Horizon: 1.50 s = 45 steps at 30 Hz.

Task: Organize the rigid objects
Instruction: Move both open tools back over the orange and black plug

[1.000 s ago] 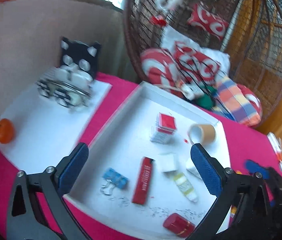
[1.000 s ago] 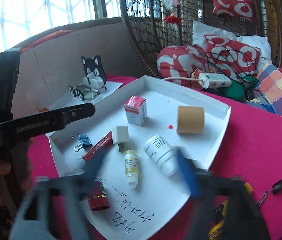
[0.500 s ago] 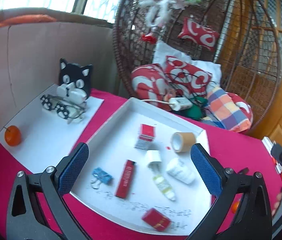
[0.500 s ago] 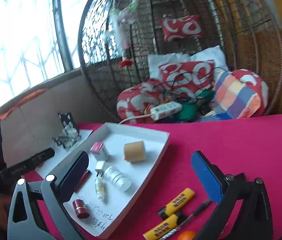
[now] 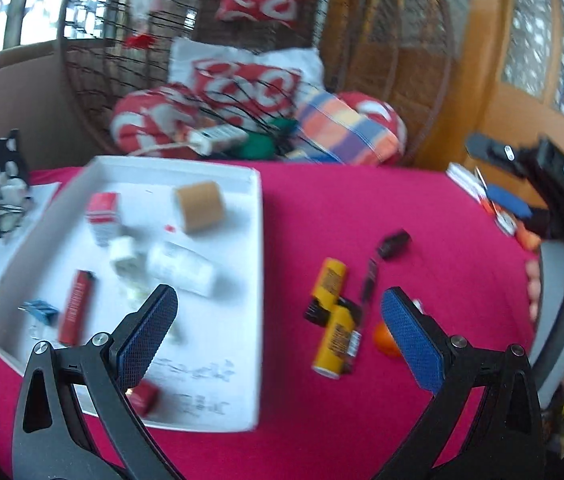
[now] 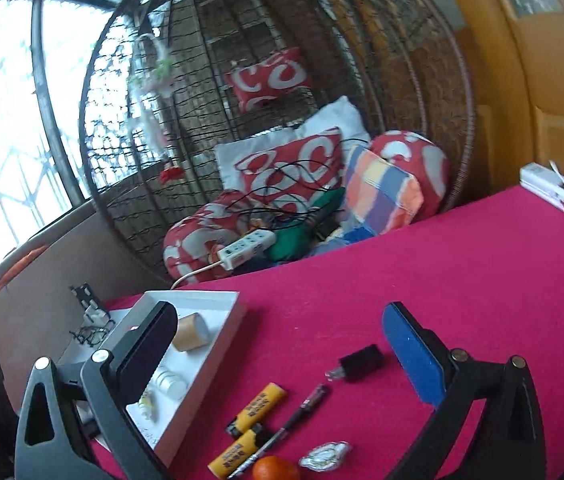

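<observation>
A white tray (image 5: pixel 256 240) on the red cloth holds a tape roll (image 5: pixel 199 207), a red-and-white box (image 5: pixel 102 216), a white bottle (image 5: pixel 182 267), a red lighter (image 5: pixel 77 307), a blue clip (image 5: pixel 39 311) and a small red cylinder (image 5: pixel 144 397). Right of the tray lie two yellow tubes (image 5: pixel 332 322), a pen (image 5: pixel 369 285), a black plug (image 5: pixel 393 243) and an orange (image 5: pixel 385 339). My left gripper (image 5: pixel 278 330) is open and empty above the tray's right edge. My right gripper (image 6: pixel 278 348) is open and empty above the tubes (image 6: pixel 258 406), pen (image 6: pixel 302 412) and plug (image 6: pixel 360 363).
A wicker hanging chair (image 6: pixel 282 80) full of cushions and a power strip (image 6: pixel 246 249) stands behind the table. A cat-shaped stand with glasses (image 5: pixel 0 196) sits at the left. Small items lie at the table's far right (image 6: pixel 558 192). A silver badge (image 6: pixel 324 456) lies near the orange (image 6: pixel 276 468).
Both grippers have swung right, away from the tray, and now look over the loose items on the red cloth. Both stay open and empty.
</observation>
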{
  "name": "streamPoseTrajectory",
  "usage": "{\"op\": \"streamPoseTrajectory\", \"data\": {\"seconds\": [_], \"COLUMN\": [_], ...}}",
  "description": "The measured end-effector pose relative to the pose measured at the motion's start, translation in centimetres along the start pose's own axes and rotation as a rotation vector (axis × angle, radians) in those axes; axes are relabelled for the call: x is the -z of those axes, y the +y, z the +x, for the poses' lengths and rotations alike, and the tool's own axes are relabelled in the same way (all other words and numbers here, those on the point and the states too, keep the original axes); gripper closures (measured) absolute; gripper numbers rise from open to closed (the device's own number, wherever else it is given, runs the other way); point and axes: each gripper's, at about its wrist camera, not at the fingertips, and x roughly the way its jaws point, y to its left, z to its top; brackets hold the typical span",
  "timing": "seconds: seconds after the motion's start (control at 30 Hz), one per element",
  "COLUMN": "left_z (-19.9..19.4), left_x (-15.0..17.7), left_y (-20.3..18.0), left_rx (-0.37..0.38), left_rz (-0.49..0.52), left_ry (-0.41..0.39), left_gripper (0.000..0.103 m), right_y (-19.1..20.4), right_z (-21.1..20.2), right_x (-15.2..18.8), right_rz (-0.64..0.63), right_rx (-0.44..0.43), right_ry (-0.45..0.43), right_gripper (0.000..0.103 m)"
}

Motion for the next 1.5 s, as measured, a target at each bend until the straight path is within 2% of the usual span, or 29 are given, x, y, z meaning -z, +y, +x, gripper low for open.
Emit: {"op": "streamPoseTrajectory", "data": {"seconds": [0.13,0.33,0.57,0.73,0.9,0.93,1.07,1.13,1.23,1.37,1.5], "left_z": [1.7,3.7,6.5,7.3,7.8,7.8,7.9,8.2,8.3,7.8,7.3], "left_x": [0.8,1.8,2.9,3.1,3.0,3.0,3.3,3.4,3.7,4.1,4.3], "left_y": [-3.0,-5.4,-7.6,-8.8,-9.6,-9.8,-10.0,-10.1,-10.3,-10.5,-10.4], "left_rx": [0.026,0.051,0.034,0.025,0.027,0.026,0.018,0.027,0.047,0.061,0.080], "left_rz": [0.073,0.131,0.216,0.278,0.299,0.305,0.324,0.327,0.333,0.335,0.314], "left_ry": [0.050,0.109,0.185,0.180,0.182,0.180,0.179,0.188,0.194,0.179,0.178], "left_gripper": [0.000,0.000,0.000,0.000,0.000,0.002,0.034,0.041,0.062,0.062,0.062], "right_y": [-2.3,-4.9,-8.0,-9.3,-10.0,-10.2,-10.3,-10.3,-10.1,-9.4,-7.2], "right_z": [-0.2,-0.3,-0.4,-0.3,-0.1,-0.1,0.2,0.4,0.8,1.9,4.8], "right_x": [0.1,0.3,0.9,1.3,1.5,1.6,1.9,2.1,2.3,2.3,2.8], "right_rz": [0.053,0.107,0.202,0.241,0.261,0.265,0.276,0.279,0.271,0.215,0.002], "right_rx": [0.015,0.028,0.027,0.034,0.034,0.035,0.039,0.038,0.036,0.038,0.085], "right_ry": [0.009,0.011,0.035,0.045,0.058,0.062,0.072,0.081,0.097,0.134,0.219], "right_gripper": [0.000,0.000,0.000,0.000,0.000,0.000,0.000,0.000,0.000,0.000,0.000]}}
